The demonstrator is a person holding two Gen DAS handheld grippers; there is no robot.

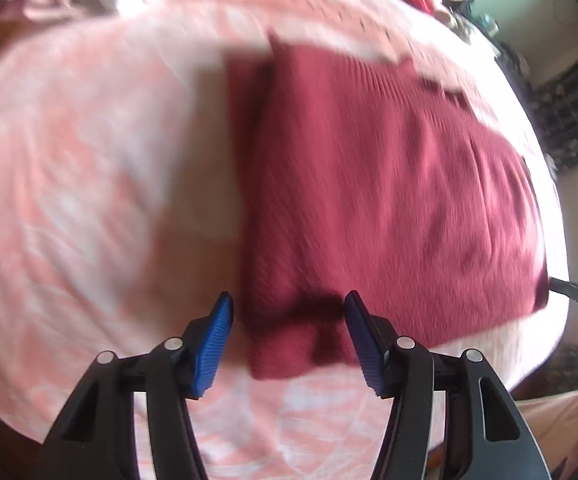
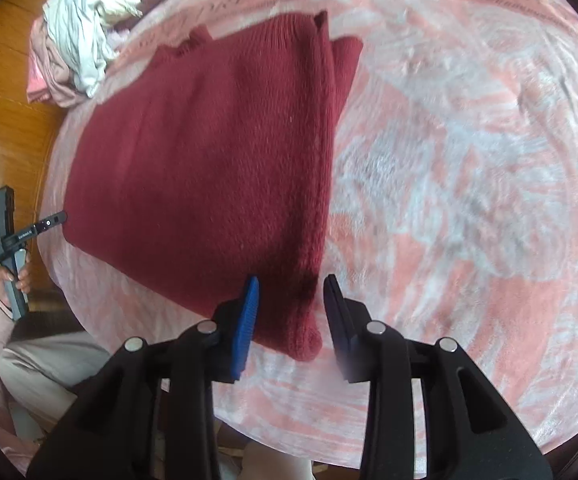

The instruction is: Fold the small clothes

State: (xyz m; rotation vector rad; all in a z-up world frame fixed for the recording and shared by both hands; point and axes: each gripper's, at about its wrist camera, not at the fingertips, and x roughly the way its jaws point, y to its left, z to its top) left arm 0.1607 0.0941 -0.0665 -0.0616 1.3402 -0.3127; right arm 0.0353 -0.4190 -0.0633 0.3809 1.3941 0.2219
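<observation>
Two grippers hang over one dark red knitted garment [image 2: 209, 168] that lies folded and flat on a pink and white patterned blanket [image 2: 469, 160]. We see our right gripper [image 2: 292, 308] pointing steeply down at the near corner of the garment, its blue-padded fingers [image 2: 245, 332] spread apart. The corner sits in the gap between them, but the pads do not press on it.

From the left wrist view, our left gripper [image 1: 289, 336] hovers above the other near corner of the same garment [image 1: 369, 184], jaws apart as well. The cloth lies below and between the fingers, with a dark shadow on it, and nothing is clamped. That view is blurred, so we cannot make out the weave in detail.

In the right wrist view the left gripper [image 2: 55, 218] shows at the far left edge of the garment, held by a hand [image 2: 19, 276] in a pale pink sleeve. A heap of crumpled light clothes [image 2: 77, 44] lies beyond the garment, near a wooden surface [image 2: 5, 100].
</observation>
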